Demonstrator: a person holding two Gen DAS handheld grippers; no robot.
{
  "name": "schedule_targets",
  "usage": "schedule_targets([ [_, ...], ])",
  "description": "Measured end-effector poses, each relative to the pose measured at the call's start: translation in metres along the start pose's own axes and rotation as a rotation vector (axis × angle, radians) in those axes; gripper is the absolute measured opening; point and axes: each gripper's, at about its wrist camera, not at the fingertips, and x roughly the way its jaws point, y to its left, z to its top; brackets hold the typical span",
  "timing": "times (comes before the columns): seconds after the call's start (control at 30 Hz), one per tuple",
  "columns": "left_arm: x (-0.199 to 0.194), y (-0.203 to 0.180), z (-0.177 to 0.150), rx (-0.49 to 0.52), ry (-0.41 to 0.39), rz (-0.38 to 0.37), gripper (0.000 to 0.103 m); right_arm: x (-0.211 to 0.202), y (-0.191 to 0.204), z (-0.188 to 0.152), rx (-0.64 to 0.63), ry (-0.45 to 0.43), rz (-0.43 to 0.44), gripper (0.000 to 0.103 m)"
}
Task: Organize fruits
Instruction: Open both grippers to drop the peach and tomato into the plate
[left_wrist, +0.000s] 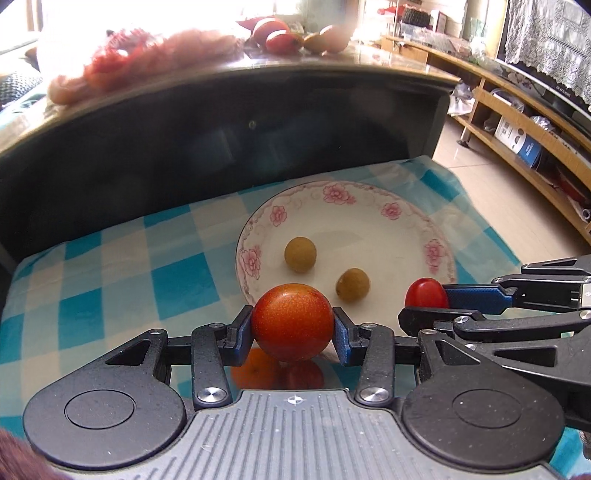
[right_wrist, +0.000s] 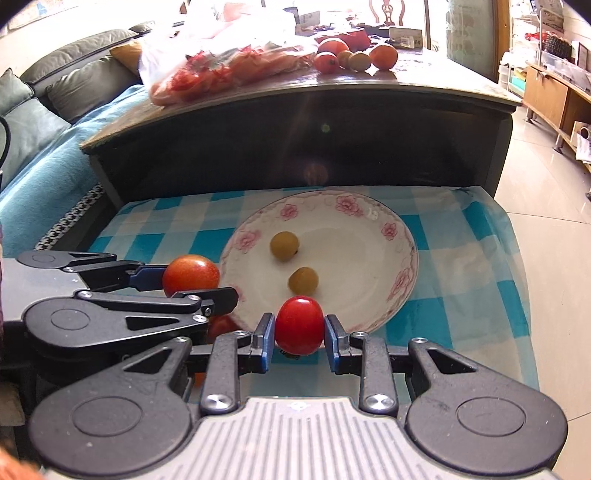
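Observation:
My left gripper (left_wrist: 292, 326) is shut on a round orange-red speckled fruit (left_wrist: 292, 322), held just in front of the near rim of a white plate with pink flowers (left_wrist: 332, 199). My right gripper (right_wrist: 300, 332) is shut on a small red tomato (right_wrist: 300, 325) over the plate's (right_wrist: 400, 280) near rim. Two small yellow-brown fruits (left_wrist: 300, 254) (left_wrist: 352, 285) lie on the plate. In the right wrist view the left gripper (right_wrist: 192, 282) with its orange-red fruit (right_wrist: 191, 274) stands to the left; in the left wrist view the right gripper (left_wrist: 428, 301) and tomato (left_wrist: 426, 292) stand to the right.
The plate rests on a blue-and-white checked cloth (right_wrist: 461, 258) over a low surface. Behind it rises a dark coffee table (right_wrist: 295, 147) bearing a plastic bag of red fruit (right_wrist: 221, 70) and several loose fruits (right_wrist: 354, 55). A sofa (right_wrist: 44, 110) lies at left, wooden shelving (left_wrist: 524, 122) at right.

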Motion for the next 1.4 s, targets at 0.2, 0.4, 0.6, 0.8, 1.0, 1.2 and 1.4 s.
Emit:
schedule_targets([
  [0.2,0.011,0.001,0.01,0.025,-0.015,0.021,0.051,0.028,-0.011,0.008,-0.001,0.007,0.001,0.032],
  [0.4,0.016,-0.004,0.014,0.058,-0.026,0.036,0.051,0.043,-0.015,0.015,-0.002,-0.001,-0.005,0.032],
  [0.6,0.015,-0.004,0.016,0.054,-0.033,0.033,0.051,0.046,-0.02,0.017,-0.005,-0.007,-0.03,0.033],
  [0.8,0.001,0.003,0.016,0.039,-0.049,0.044,0.054,0.043,-0.018,0.018,-0.017,-0.018,-0.018,0.034],
  [1.0,-0.018,0.005,0.01,0.041,-0.062,0.031,0.055,0.031,-0.013,0.018,-0.036,-0.045,-0.023,0.036],
  [1.2,-0.037,0.008,-0.006,0.041,-0.055,0.022,0.055,0.013,-0.001,0.012,-0.047,-0.048,-0.024,0.036],
  [1.4,-0.058,0.014,-0.029,0.042,-0.046,0.018,0.055,-0.007,0.018,-0.002,-0.07,-0.043,-0.011,0.036],
])
